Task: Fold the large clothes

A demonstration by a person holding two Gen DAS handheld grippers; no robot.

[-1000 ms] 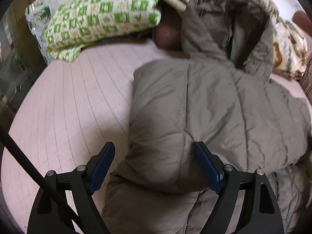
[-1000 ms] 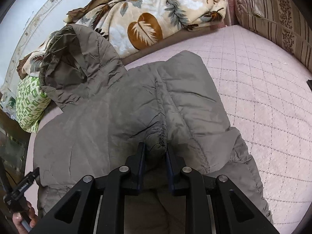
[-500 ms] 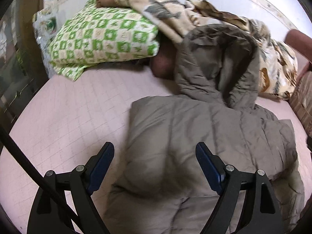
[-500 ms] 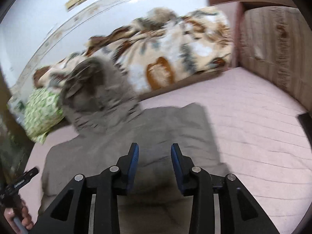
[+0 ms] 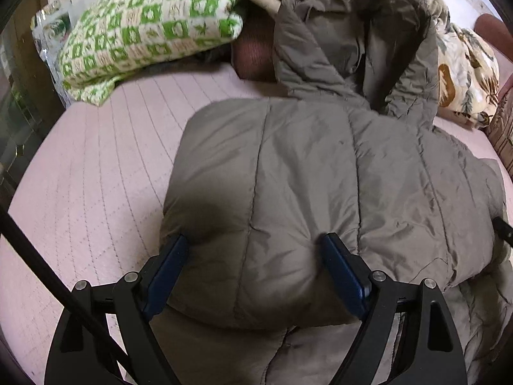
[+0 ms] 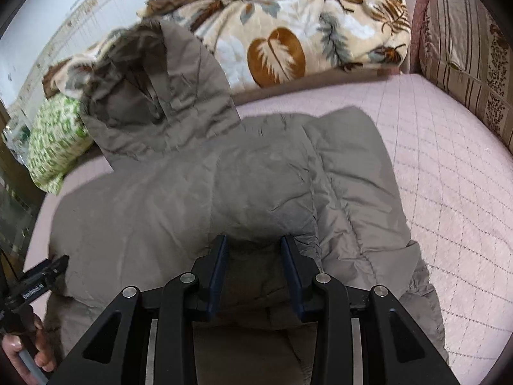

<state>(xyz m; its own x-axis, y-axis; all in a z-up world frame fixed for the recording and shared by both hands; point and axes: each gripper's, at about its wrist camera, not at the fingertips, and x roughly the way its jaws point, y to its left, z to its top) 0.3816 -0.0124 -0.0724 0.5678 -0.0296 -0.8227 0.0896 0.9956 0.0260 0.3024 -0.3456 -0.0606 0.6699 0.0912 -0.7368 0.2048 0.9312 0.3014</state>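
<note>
Now left gripper (image 5: 253,269) wide astride jacket (image 5: 320,192) fold edge; right gripper (image 6: 255,268) parted, empty.

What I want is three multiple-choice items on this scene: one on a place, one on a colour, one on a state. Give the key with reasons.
1. Where does the jacket hood lie?
A. At the far end of the bed, beside the pillow
B. Tucked under the jacket body
C. Hanging off the bed's edge

2. What colours is the pillow?
A. Blue and grey
B. Green and white
C. Red and black

3. What state is the right gripper in?
A. Shut on the hood
B. Shut on a sleeve
C. Open above the jacket

Key: 1 A, the hood rises next to the pillow; 2 B, its checks are green on white; 3 C, a clear gap separates its fingers.
</note>
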